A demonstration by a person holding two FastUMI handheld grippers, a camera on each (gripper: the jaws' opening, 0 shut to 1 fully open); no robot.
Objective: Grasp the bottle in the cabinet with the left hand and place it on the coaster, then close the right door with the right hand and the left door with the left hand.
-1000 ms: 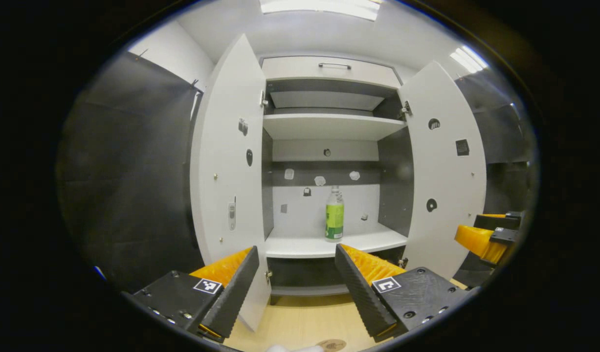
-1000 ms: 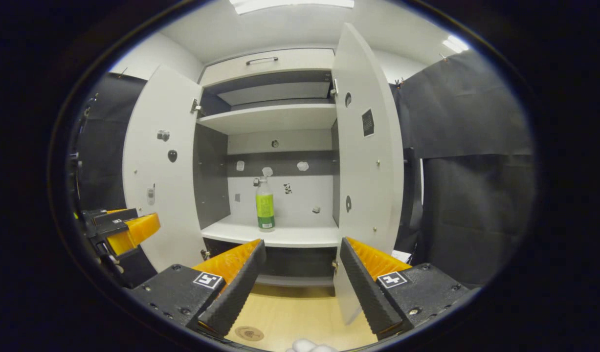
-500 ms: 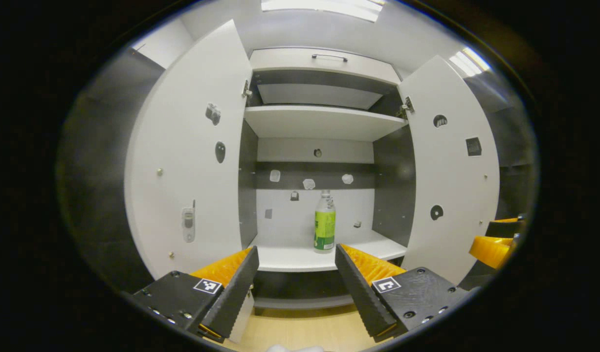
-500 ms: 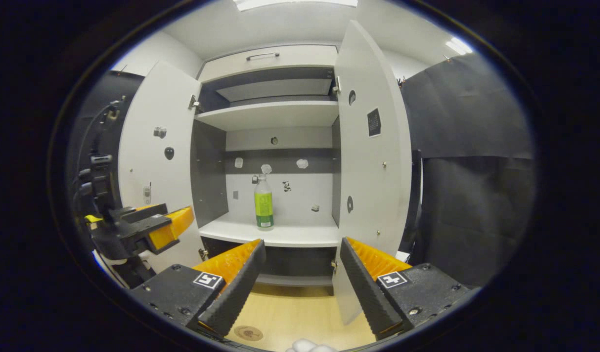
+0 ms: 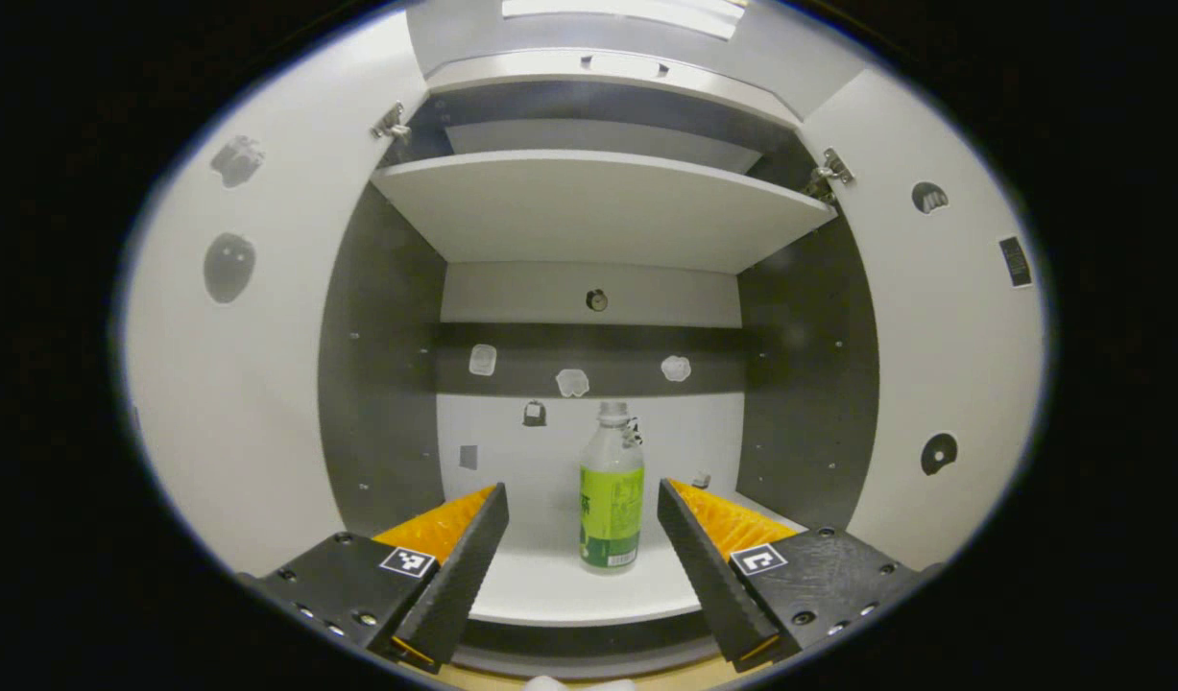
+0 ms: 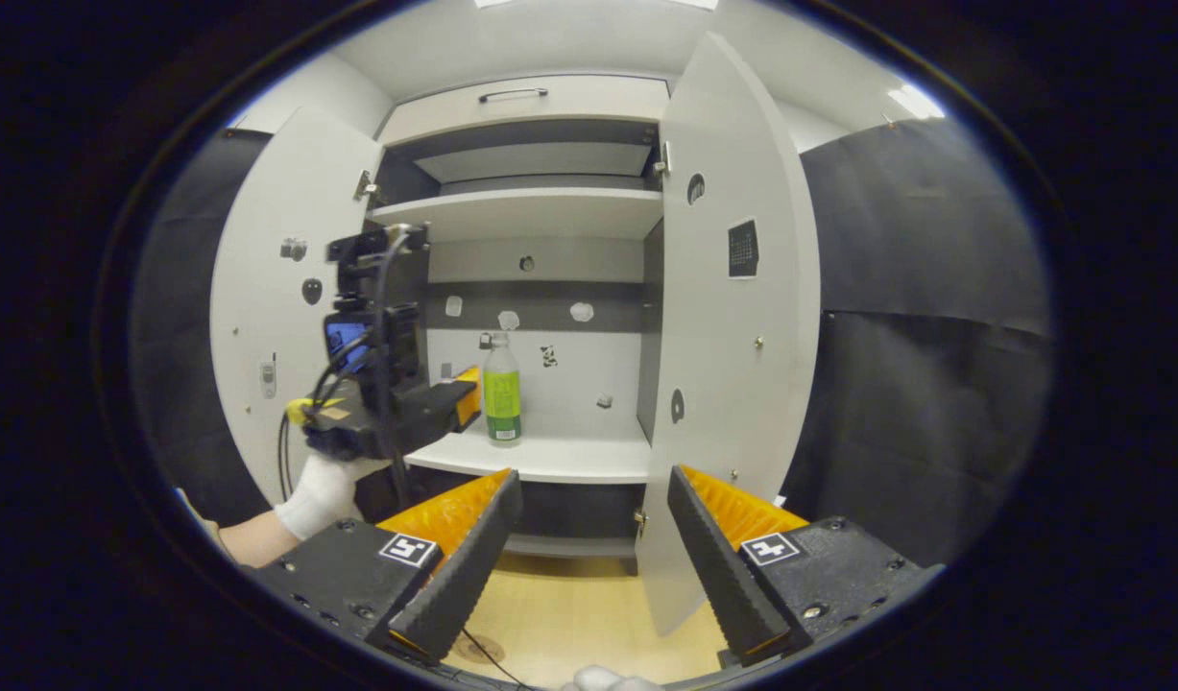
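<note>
Left gripper view: left hand-held gripper spread wide, bottle upright on cabinet shelf between fingers, untouched — both doors open. Right hand-held gripper released, facing right door.

Bright ceiling light, sharp focus, strong fisheye bending at edges

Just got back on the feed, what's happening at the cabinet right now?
A person is reaching the left claw into the open cabinet toward the bottle, which stands upright on the lower shelf. The claw is open and lined up with the bottle but not gripping it. The right claw hangs open outside, in front of the right door. Both doors are open, and the coaster on the floor is bare.
</note>
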